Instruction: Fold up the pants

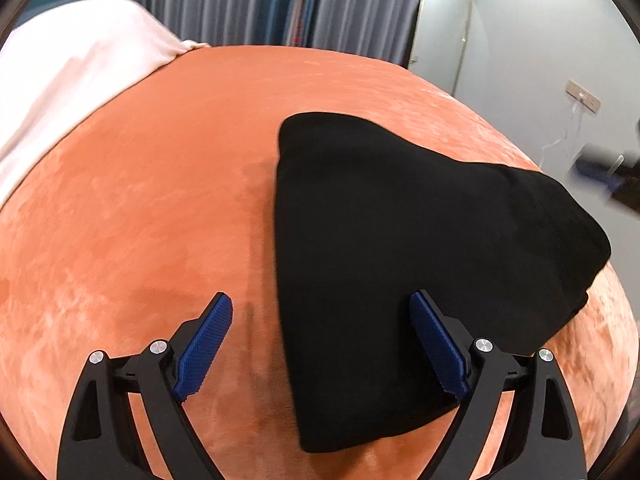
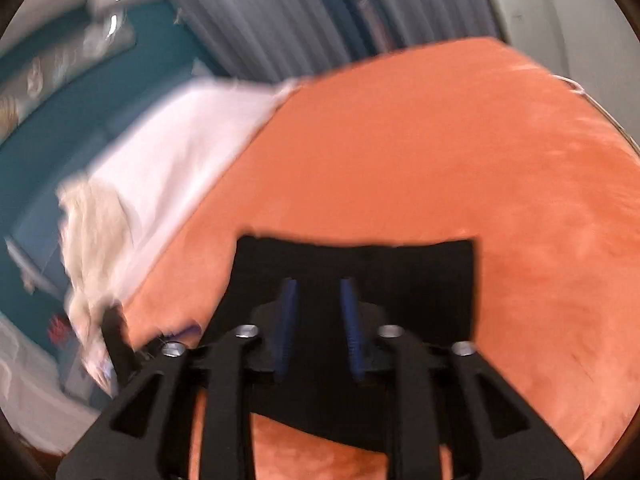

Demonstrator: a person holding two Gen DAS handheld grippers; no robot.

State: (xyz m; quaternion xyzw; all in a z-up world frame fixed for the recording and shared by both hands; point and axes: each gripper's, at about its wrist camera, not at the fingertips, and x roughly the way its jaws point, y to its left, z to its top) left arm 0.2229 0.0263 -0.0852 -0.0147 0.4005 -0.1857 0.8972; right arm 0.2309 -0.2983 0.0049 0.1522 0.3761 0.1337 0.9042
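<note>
The black pants (image 1: 400,240) lie folded into a compact, roughly triangular bundle on the orange bed cover (image 1: 160,200). My left gripper (image 1: 320,300) is open wide just above the bundle's near left edge. One blue pad (image 1: 208,344) is over bare cover and the other is over the cloth, with nothing gripped. In the right wrist view the pants (image 2: 424,280) show as a flat black rectangle under my right gripper (image 2: 318,284). Its blue pads stand a narrow gap apart above the cloth and press on nothing. This view is blurred.
A white blanket (image 1: 80,80) covers the bed's far left part (image 2: 180,160). Grey curtains (image 1: 240,0) hang behind the bed. A mirror (image 1: 440,32) and a wall socket (image 1: 584,96) are on the right. The bed's right edge falls away beside the pants.
</note>
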